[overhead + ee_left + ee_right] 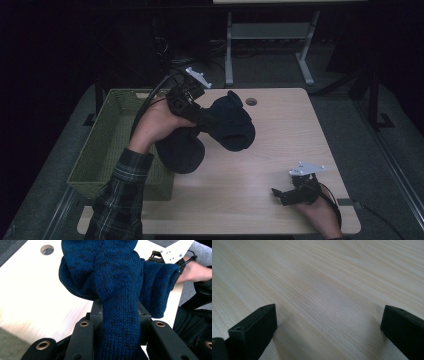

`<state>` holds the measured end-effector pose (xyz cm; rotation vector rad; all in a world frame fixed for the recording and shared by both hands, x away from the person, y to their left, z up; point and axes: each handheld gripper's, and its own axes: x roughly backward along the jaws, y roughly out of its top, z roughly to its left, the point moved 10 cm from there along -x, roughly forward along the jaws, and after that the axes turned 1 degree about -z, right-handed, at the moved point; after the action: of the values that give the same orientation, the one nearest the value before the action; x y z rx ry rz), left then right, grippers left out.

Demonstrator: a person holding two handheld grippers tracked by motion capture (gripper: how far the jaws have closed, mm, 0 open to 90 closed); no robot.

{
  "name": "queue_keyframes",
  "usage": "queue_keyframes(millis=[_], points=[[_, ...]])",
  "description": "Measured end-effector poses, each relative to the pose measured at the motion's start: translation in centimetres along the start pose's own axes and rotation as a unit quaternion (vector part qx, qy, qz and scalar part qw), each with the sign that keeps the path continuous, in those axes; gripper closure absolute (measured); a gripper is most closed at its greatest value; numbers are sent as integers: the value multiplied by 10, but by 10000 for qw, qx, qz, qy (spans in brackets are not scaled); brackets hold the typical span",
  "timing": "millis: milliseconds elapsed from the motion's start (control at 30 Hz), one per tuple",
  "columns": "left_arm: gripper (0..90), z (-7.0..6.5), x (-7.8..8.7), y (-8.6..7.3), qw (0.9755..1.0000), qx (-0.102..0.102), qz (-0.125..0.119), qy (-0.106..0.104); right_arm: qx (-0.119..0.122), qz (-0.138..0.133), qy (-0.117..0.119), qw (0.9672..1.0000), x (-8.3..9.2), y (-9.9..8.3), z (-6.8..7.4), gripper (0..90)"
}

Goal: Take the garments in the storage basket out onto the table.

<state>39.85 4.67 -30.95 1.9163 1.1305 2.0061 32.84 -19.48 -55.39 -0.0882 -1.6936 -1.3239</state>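
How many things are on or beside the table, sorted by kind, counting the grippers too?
Grippers: 2, left and right
Blue knit garment: 1, clamped in the left gripper
Green basket: 1
Total: 4

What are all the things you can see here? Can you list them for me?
knitted cloth: one, dark blue, held above the table by the left gripper
basket: one, green, at the table's left edge
table: one, light wood, with a round hole near its far edge
desk frame: one, grey, on the floor behind
left gripper: one, black, fingers shut on the cloth
right gripper: one, black, fingers open, low over the table's near right corner
sleeve: one, plaid, left arm
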Motion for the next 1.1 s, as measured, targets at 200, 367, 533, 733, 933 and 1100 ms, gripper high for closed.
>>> queue_keyframes(millis=[200, 367, 533, 733, 933, 1100], points=[[677, -9, -21, 5, 9999, -51, 54, -100, 2, -1, 0, 10000, 0, 0, 0, 4], [677, -15, -37, 7, 9997, -68, 90, -194, 1, -1, 0, 10000, 0, 0, 0, 4], [677, -19, -52, 9, 9996, -81, 150, -206, 3, -1, 0, 10000, 0, 0, 0, 4], [677, -21, -67, 12, 9997, -40, 126, -200, 2, -1, 0, 10000, 0, 0, 0, 4], [677, -24, -89, 10, 9996, 0, 186, -231, 0, -1, 0, 10000, 0, 0, 0, 4], [677, -29, -111, 6, 9991, 10, 280, -331, 0, -7, 2, 10000, 0, 0, 0, 4]])
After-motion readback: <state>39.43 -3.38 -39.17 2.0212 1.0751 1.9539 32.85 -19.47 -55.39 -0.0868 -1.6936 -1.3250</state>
